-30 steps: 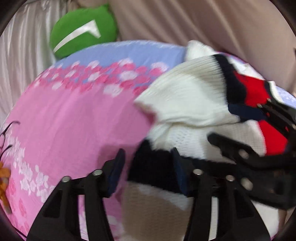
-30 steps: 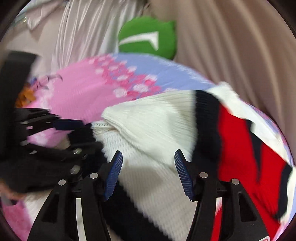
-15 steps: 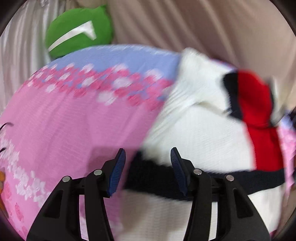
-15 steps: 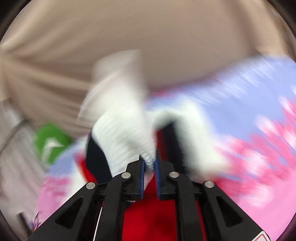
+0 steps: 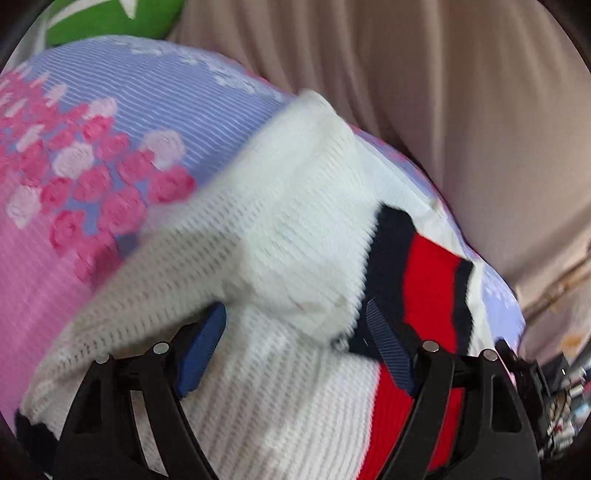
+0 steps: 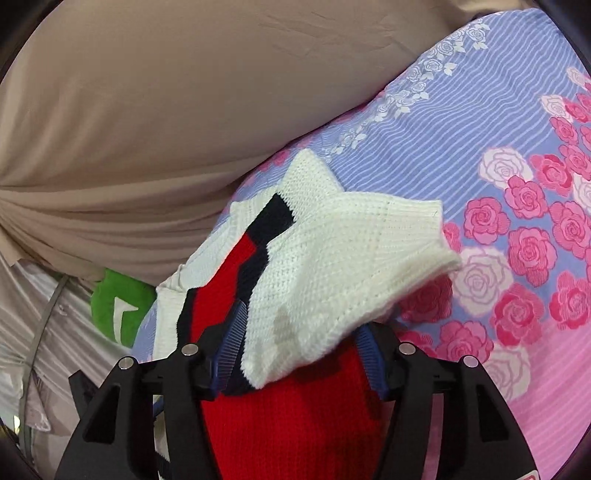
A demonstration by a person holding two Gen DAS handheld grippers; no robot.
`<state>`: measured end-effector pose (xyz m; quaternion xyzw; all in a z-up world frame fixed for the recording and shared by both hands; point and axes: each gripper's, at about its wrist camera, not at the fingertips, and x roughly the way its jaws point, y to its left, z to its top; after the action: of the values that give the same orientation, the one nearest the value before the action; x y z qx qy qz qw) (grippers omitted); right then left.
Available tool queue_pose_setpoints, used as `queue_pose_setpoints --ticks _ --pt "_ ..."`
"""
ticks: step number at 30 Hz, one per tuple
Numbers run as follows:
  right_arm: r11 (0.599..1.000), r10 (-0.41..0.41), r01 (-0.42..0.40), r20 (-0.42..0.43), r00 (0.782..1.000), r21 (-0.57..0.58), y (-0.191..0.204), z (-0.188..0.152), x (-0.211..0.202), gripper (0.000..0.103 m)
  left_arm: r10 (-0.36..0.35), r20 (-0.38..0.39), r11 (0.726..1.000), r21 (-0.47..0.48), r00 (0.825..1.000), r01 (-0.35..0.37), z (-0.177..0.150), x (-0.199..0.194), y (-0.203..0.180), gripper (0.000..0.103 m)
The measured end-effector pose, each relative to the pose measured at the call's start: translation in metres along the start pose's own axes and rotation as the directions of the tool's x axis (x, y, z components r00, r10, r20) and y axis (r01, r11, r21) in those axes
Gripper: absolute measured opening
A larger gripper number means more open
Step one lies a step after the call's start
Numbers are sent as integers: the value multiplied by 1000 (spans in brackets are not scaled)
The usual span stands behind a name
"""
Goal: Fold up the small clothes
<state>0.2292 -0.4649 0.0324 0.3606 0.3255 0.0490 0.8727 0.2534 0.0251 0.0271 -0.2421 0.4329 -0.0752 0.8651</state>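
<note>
From the left wrist, the left gripper (image 5: 295, 347) hangs over a white knitted sweater (image 5: 280, 236) with navy and red bands. Its jaws are opening and stand wide apart; the knit lies between and under the blue pads (image 5: 201, 350), but nothing is pinched. A folded white flap of the sweater bulges up just ahead of the fingers. The sweater lies on a bedsheet (image 5: 122, 110) printed with pink roses on lilac stripes, close to the sheet's far edge, where a beige curtain (image 5: 461, 110) hangs. A green cushion (image 5: 107, 18) peeks in at the sheet's far left corner.

From the right wrist, the right gripper (image 6: 299, 354) sits low over the red part of the sweater (image 6: 332, 258). Its jaws are opening, released; a white sleeve droops across the gap between the pads without being squeezed. The sweater again lies near the bedsheet's (image 6: 498, 110) edge, beside the curtain (image 6: 147, 110), with the cushion (image 6: 118, 306) showing at the left.
</note>
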Motion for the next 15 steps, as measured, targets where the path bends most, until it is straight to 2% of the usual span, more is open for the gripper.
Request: queue_pose_setpoints --ticks 2,4,6,7,8,9,10,11,12,13,14,15 --pt "997 -52 54 26 998 -59 14 1 -1 40 1 12 998 -68 1000 0 9 5 8 60" --pt "982 -115 121 51 992 -146 38 6 0 13 24 26 995 -96 999 -21 19 8 14 22" --pt "968 -101 115 75 992 -223 69 12 -1 10 52 100 995 -93 994 -42 30 0 17 15" --pt "961 -40 64 94 995 -267 87 14 -9 9 66 150 995 -90 986 -53 31 -9 17 15" --pt "950 60 -26 102 993 -310 102 15 -18 9 89 245 993 -101 966 -66 34 -28 19 14" --pt "915 220 -173 91 971 -364 117 13 -33 9 96 302 991 -118 948 -63 35 -41 22 14" --pt "875 331 -269 91 939 -403 123 10 -43 7 102 357 987 -155 928 -49 35 -55 32 14" --pt "848 390 -316 96 916 -425 121 8 -46 7 96 367 982 -186 925 -28 34 -57 42 14" --pt "874 334 -281 70 940 -396 110 9 -30 6 92 354 977 -213 931 -16 31 -52 51 14" --pt "912 245 -218 36 969 -348 94 12 -9 7 108 322 973 -229 941 -33 27 -43 59 14" --pt "961 94 -98 -27 995 -259 67 13 22 7 141 275 971 -225 951 -79 24 -28 64 14" --pt "981 1 -18 -85 996 -196 43 12 43 7 161 228 971 -211 960 -112 20 -13 67 14"
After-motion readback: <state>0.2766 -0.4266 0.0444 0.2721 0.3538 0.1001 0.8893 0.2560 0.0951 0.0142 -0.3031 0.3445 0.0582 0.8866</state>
